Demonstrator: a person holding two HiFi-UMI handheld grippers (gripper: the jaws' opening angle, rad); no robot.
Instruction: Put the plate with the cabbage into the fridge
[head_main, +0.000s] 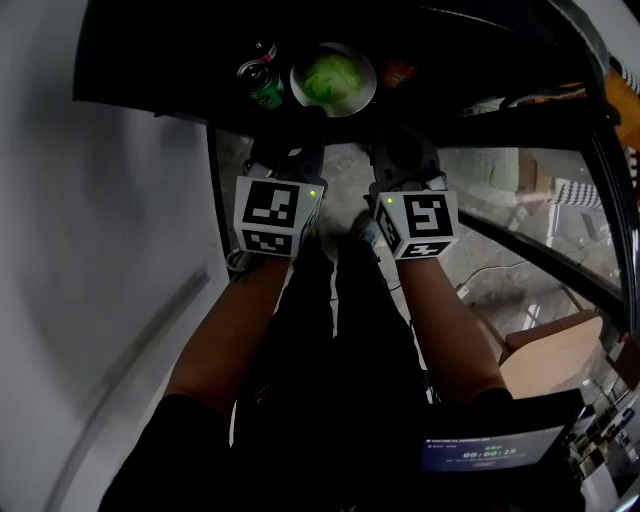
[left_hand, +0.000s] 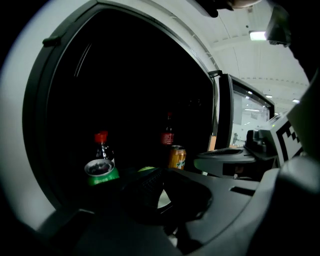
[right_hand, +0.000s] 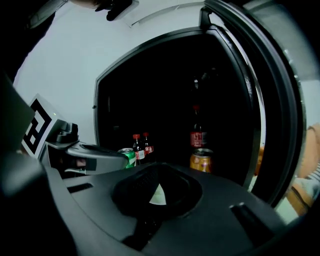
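A white plate (head_main: 357, 99) with a green cabbage (head_main: 332, 75) on it sits inside the dark fridge, at the top of the head view. My left gripper (head_main: 303, 118) is at its near left rim and my right gripper (head_main: 388, 132) at its near right rim. Both look shut on the rim. A white sliver of the plate (left_hand: 164, 198) shows between the jaws of the left gripper (left_hand: 161, 186), with a bit of cabbage (left_hand: 146, 169) above. The right gripper (right_hand: 156, 186) pinches a white wedge of plate (right_hand: 157, 195). Most of the plate is hidden in both gripper views.
Inside the fridge stand a green can (head_main: 266, 88), an orange can (right_hand: 201, 160), and red-capped dark bottles (right_hand: 136, 145), one taller bottle (right_hand: 198, 132) at the back. The open glass door (head_main: 540, 190) is on the right; the white fridge frame (head_main: 100, 250) is on the left.
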